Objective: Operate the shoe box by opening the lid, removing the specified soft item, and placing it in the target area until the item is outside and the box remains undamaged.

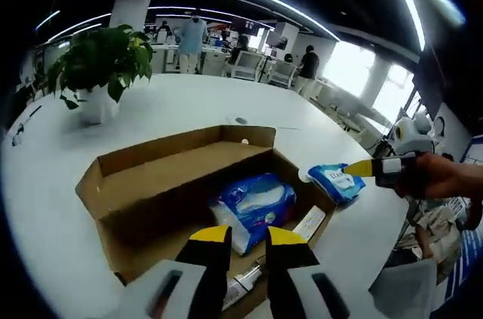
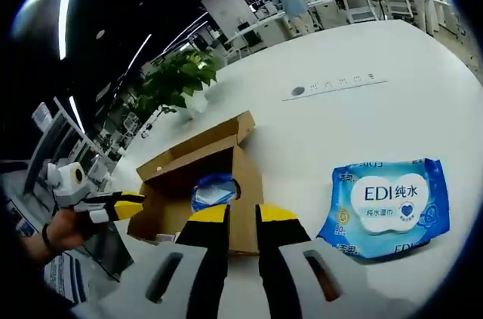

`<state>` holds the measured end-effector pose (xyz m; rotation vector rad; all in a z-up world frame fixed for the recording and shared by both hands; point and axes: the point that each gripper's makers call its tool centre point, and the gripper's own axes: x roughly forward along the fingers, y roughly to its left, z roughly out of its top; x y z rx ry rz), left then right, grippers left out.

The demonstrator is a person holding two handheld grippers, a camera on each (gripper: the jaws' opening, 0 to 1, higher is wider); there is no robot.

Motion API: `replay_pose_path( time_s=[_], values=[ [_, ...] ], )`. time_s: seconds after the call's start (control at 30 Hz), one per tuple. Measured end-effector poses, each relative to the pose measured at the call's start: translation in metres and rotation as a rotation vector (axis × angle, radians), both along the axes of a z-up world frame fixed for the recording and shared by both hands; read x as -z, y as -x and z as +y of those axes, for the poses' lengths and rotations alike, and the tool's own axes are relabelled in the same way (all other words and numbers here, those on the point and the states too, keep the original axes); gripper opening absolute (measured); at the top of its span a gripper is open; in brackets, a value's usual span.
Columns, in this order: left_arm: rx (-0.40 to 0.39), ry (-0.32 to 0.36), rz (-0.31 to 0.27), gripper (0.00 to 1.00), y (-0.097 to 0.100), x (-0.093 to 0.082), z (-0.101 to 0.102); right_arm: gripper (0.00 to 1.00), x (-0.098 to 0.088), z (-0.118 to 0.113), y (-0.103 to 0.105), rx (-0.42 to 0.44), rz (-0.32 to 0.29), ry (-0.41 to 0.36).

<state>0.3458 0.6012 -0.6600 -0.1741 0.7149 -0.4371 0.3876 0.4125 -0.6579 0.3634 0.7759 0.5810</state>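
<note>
Wet-wipes pack: we see the blue soft pack printed "EDI" lying flat on the white table, lower right of the right gripper view, outside the box and well apart from it. In the left gripper view it sits right of centre, just beside the box's right end.
Shoe box: the brown cardboard box is open at centre frame in the left gripper view, flaps raised along its far side; in the right gripper view it stands left of centre.
Box contents: we see a blue-and-white soft package inside, a small white item beside it at the right end, and a slim tube-like item near the front wall.
Left hand-held gripper: at the bottom edge, above the box's near wall; its jaws stand a narrow gap apart, holding nothing.
Right hand-held gripper: at the bottom centre, narrow gap, nothing between the jaws.
Surroundings: a potted plant stands at the upper left of the table.
</note>
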Motion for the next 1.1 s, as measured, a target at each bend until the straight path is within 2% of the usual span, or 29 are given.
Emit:
replay_pose_path(
  time_s=[0.2, 0.37, 0.6, 0.77, 1.03, 1.1],
  values=[
    [-0.021, -0.012, 0.003, 0.20, 0.012, 0.007, 0.015, 0.14, 0.003, 0.014, 0.004, -0.064, -0.001, 0.013],
    [-0.035, -0.006, 0.008, 0.20, 0.015, 0.013, 0.023, 0.15, 0.006, 0.023, 0.005, -0.098, 0.002, 0.023],
    [-0.036, 0.002, 0.001, 0.21, 0.019, 0.011, 0.021, 0.17, 0.009, 0.032, 0.004, -0.143, -0.006, 0.044],
    [-0.021, -0.029, -0.010, 0.22, 0.024, 0.011, 0.023, 0.19, 0.011, 0.037, 0.000, -0.182, -0.015, 0.069],
    [-0.029, -0.016, -0.019, 0.25, 0.027, 0.007, 0.026, 0.25, 0.013, 0.055, -0.003, -0.313, -0.061, 0.137],
    [-0.011, -0.038, -0.018, 0.26, 0.030, 0.009, 0.025, 0.27, 0.014, 0.060, -0.003, -0.347, -0.073, 0.156]
  ],
)
